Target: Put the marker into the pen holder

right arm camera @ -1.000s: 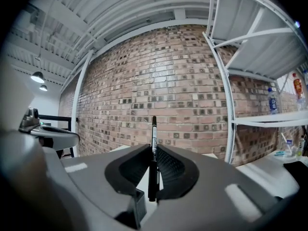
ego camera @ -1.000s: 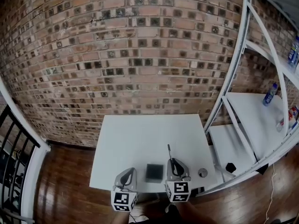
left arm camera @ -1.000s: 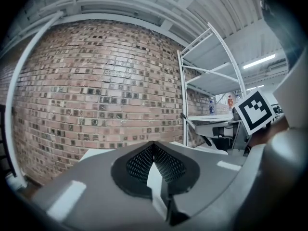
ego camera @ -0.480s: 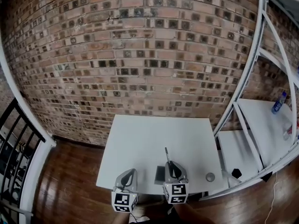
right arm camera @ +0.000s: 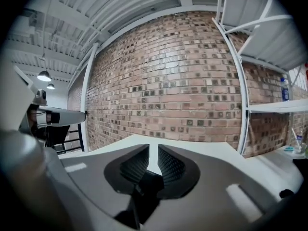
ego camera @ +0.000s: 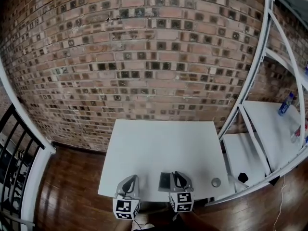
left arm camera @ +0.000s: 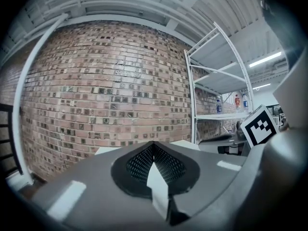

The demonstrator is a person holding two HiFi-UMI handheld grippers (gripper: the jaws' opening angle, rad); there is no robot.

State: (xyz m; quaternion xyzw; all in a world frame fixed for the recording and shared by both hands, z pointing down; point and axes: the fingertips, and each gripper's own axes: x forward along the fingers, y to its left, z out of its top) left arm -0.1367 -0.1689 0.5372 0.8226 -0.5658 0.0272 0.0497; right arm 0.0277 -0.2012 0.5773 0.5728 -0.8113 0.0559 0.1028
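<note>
On the white table (ego camera: 159,143), the dark square pen holder (ego camera: 164,181) stands near the front edge. My right gripper (ego camera: 178,174) is just to its right, almost touching it. In the right gripper view, the jaws of the right gripper (right arm camera: 153,150) stand a narrow gap apart. A dark shape, apparently the marker (right arm camera: 142,189), sits low in that gap and leans back toward the camera. No marker shows in the head view. My left gripper (ego camera: 131,178) hangs left of the holder. In its own view the left gripper (left arm camera: 153,144) has its tips together and holds nothing.
A small round grey object (ego camera: 216,182) lies near the table's front right corner. White shelving (ego camera: 245,100) stands right of the table, with a black object (ego camera: 243,177) low down and a bottle (ego camera: 284,105) higher up. A brick wall is behind and a railing (ego camera: 14,143) at left.
The marker that stuck out beyond the right gripper's tips no longer shows in the head view. The right gripper has drawn back a little beside the holder. The left gripper has barely moved.
</note>
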